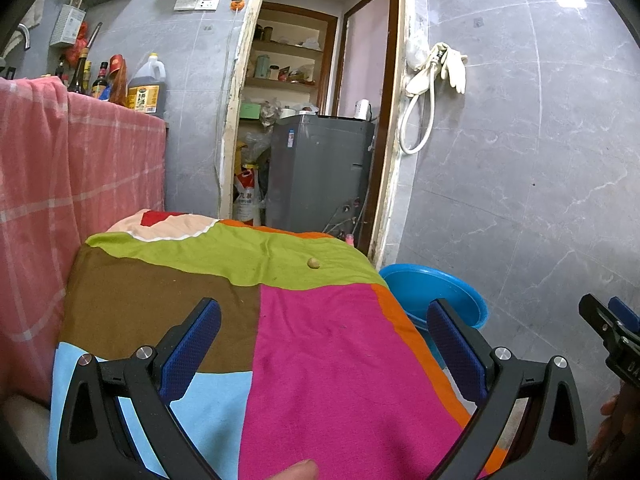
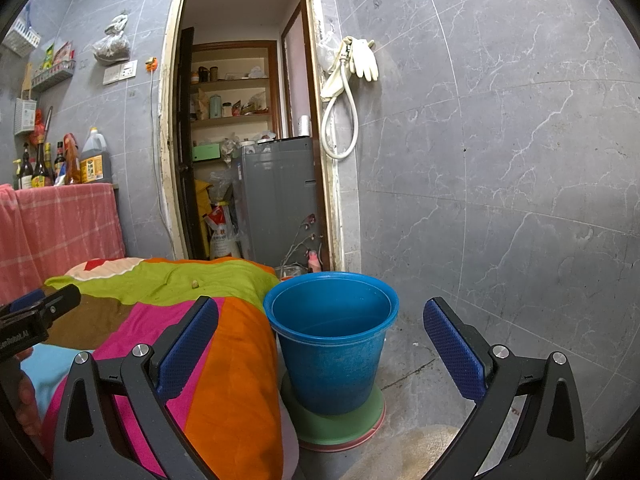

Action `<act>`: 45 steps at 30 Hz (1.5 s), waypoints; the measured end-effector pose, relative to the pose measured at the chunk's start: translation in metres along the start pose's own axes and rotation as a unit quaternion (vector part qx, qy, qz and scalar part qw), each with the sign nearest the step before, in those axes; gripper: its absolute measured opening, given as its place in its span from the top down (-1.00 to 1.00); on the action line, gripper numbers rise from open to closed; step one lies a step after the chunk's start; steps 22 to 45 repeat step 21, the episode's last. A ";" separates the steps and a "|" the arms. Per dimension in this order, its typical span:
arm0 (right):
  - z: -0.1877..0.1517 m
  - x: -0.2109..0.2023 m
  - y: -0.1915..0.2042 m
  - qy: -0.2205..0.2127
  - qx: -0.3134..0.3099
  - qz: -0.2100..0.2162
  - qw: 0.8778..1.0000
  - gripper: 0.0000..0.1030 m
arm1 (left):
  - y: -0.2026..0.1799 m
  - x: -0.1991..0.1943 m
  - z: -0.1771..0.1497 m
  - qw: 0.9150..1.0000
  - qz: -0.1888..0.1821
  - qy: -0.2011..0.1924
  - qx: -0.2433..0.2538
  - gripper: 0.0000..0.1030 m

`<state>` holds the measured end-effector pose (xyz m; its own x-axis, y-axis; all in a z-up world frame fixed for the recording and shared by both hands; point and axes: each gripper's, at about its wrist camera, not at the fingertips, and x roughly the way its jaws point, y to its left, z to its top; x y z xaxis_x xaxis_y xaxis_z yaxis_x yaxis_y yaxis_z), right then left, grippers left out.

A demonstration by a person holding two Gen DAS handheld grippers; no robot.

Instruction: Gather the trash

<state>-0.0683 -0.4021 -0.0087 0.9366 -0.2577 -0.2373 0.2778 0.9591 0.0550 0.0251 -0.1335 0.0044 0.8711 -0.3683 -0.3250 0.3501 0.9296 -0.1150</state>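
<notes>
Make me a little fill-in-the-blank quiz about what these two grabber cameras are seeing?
1. The small scrap lies on the ____ patch of the colourful cloth.
2. The bucket beside the table is ____.
3. Both the left gripper and the right gripper are ____.

Missing words: green; blue; open

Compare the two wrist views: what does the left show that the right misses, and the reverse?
Only the left wrist view shows the tap at its left edge. Only the right wrist view shows the blue bucket whole, standing on a green disc. Both share the small tan scrap on the patchwork cloth, the doorway and both open grippers: left gripper, right gripper.
</notes>
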 end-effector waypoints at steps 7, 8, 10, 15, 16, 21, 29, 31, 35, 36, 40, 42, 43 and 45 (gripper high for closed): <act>0.000 0.000 0.000 0.000 0.000 0.001 1.000 -1.00 | -0.004 0.000 -0.003 1.000 0.016 -0.001 0.001 -0.96; 0.000 0.000 0.000 0.000 0.000 0.000 1.000 -1.00 | -0.005 0.000 -0.004 1.000 0.017 -0.002 0.001 -0.96; 0.000 0.000 0.000 0.000 0.000 0.000 1.000 -1.00 | -0.006 0.001 -0.004 1.000 0.020 -0.002 0.002 -0.96; 0.000 0.000 0.001 0.000 0.000 0.000 1.000 -1.00 | -0.007 0.001 -0.005 1.000 0.019 -0.002 0.004 -0.96; 0.000 0.000 0.001 0.000 0.000 0.000 1.000 -1.00 | -0.008 0.001 -0.005 1.000 0.019 -0.002 0.004 -0.96; 0.000 0.000 0.001 0.000 0.000 0.000 1.000 -1.00 | -0.006 0.001 -0.005 1.000 0.018 -0.002 0.003 -0.96; 0.000 0.000 0.001 0.000 0.000 0.000 1.000 -1.00 | -0.006 0.001 -0.005 1.000 0.018 -0.002 0.003 -0.96; 0.000 0.000 0.001 0.000 0.000 0.000 1.000 -1.00 | -0.006 0.001 -0.005 1.000 0.018 -0.002 0.003 -0.96; 0.000 0.000 0.001 0.000 0.000 0.000 1.000 -1.00 | -0.006 0.001 -0.005 1.000 0.018 -0.002 0.003 -0.96; 0.000 0.000 0.001 0.000 0.000 0.000 1.000 -1.00 | -0.006 0.001 -0.005 1.000 0.018 -0.002 0.003 -0.96; 0.000 0.000 0.001 0.000 0.000 0.000 1.000 -1.00 | -0.006 0.001 -0.005 1.000 0.018 -0.002 0.003 -0.96; 0.000 0.000 0.001 0.000 0.000 0.000 1.000 -1.00 | -0.006 0.001 -0.005 1.000 0.018 -0.002 0.003 -0.96; 0.000 0.000 0.001 0.000 0.000 0.000 1.000 -1.00 | -0.006 0.001 -0.005 1.000 0.018 -0.002 0.003 -0.96; 0.000 0.000 0.001 0.000 0.000 0.000 1.000 -1.00 | -0.006 0.001 -0.005 1.000 0.018 -0.002 0.003 -0.96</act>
